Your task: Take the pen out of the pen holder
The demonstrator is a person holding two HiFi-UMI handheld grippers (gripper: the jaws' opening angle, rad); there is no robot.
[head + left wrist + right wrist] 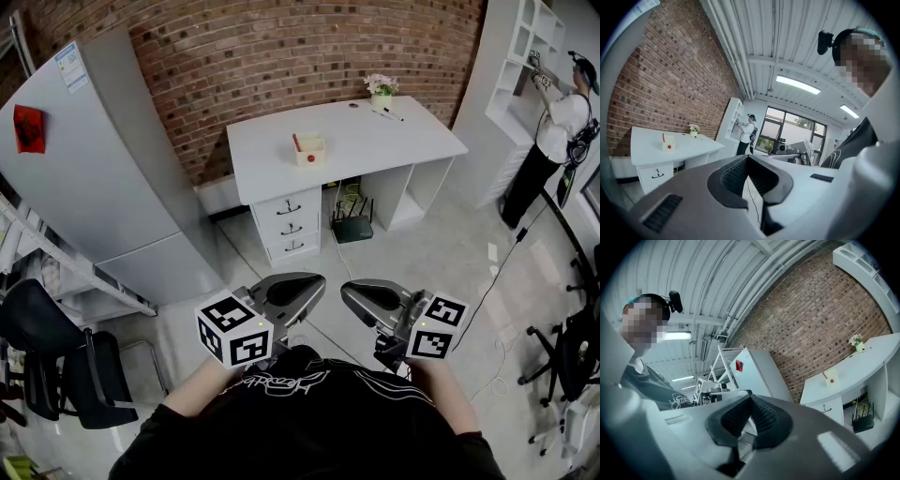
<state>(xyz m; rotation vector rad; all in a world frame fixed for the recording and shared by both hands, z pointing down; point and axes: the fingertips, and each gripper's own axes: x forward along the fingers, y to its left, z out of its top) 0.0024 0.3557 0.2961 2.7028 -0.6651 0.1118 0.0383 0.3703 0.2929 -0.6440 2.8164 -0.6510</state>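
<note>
A cream pen holder (310,151) with a red dot on its front stands near the middle of the white desk (412,141), far ahead of me. A red pen (296,142) sticks up from it. Both grippers hang close to my chest, well short of the desk, with their tips turned toward each other. My left gripper (317,283) is shut and empty, as is my right gripper (347,291). The left gripper view has the holder (669,143) small at the left, beyond the shut jaws. In the right gripper view the holder (831,378) sits far off at the right.
A grey cabinet (103,178) fills the left, with black chairs (56,366) beside it. The desk has drawers (291,225), a router (352,228) underneath, a flower pot (381,89) and a dark pen (389,114) at its back. A person (558,131) works at white shelves on the right.
</note>
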